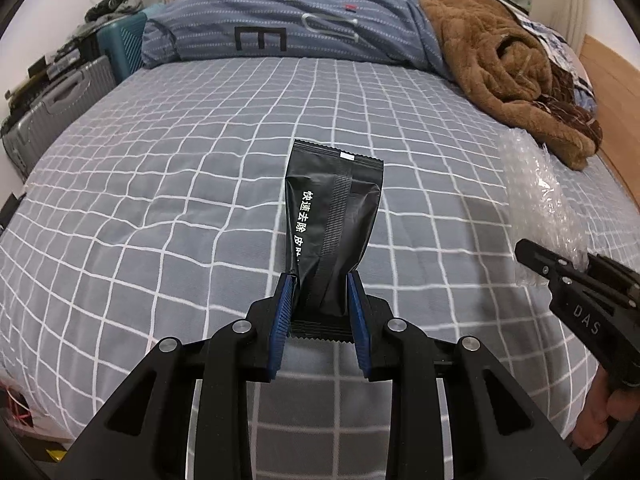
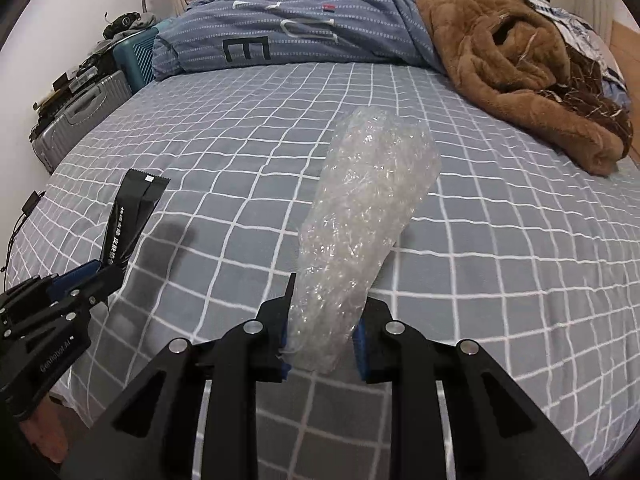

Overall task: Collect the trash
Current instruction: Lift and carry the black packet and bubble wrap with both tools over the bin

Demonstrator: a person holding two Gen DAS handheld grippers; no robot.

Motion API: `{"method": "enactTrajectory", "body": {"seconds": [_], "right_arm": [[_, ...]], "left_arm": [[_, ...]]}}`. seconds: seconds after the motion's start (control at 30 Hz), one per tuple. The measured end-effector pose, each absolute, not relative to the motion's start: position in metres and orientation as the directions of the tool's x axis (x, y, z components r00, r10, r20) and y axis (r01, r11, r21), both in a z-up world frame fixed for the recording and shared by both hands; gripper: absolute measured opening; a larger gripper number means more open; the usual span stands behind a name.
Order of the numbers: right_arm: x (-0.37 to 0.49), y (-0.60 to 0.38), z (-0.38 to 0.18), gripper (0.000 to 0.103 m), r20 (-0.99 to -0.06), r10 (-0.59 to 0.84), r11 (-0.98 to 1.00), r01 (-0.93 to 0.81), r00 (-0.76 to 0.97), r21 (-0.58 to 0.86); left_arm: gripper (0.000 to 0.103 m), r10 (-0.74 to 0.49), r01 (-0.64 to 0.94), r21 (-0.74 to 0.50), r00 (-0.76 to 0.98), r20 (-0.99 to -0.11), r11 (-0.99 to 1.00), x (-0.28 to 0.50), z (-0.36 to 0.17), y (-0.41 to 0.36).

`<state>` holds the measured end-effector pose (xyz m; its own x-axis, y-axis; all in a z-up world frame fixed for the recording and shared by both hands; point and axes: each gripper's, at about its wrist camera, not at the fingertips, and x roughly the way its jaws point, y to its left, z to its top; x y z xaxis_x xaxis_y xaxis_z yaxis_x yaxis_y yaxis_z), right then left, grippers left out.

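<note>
My left gripper (image 1: pixel 322 280) is shut on the lower end of a black foil wrapper (image 1: pixel 332 208) with white Chinese lettering and holds it up above the bed. The wrapper also shows in the right wrist view (image 2: pixel 130 216), with the left gripper (image 2: pixel 100 270) at the lower left. My right gripper (image 2: pixel 326 308) is shut on a roll of clear bubble wrap (image 2: pixel 360 224), held above the bed. The bubble wrap (image 1: pixel 540 200) and the right gripper (image 1: pixel 532 256) show at the right edge of the left wrist view.
Below is a bed with a grey sheet with white grid lines (image 1: pixel 160 200). A blue duvet (image 1: pixel 300 28) and a brown fleece blanket (image 1: pixel 508 68) lie at the far end. Suitcases (image 1: pixel 60 108) stand beside the bed at the left.
</note>
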<state>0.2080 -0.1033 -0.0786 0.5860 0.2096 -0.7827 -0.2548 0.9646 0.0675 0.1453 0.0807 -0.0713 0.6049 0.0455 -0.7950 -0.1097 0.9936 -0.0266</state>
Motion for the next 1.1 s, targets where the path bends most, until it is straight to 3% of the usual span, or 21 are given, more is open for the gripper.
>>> {"method": "enactTrajectory", "body": {"seconds": [0.47, 1.1], "right_arm": [[0.145, -0.132, -0.047, 0.022, -0.749, 0.159, 0.97, -0.244, 0.643, -0.003], [0.08, -0.145, -0.021, 0.023, -0.729, 0.18, 0.969, -0.248, 0.66, 0.014]], "left_arm": [[0.028, 0.009, -0.047, -0.025, 0.617, -0.787, 0.999, 0.082, -0.053, 0.049], [0.028, -0.011, -0.02, -0.031, 0.63, -0.777, 0.999, 0.021, -0.039, 0.019]]}}
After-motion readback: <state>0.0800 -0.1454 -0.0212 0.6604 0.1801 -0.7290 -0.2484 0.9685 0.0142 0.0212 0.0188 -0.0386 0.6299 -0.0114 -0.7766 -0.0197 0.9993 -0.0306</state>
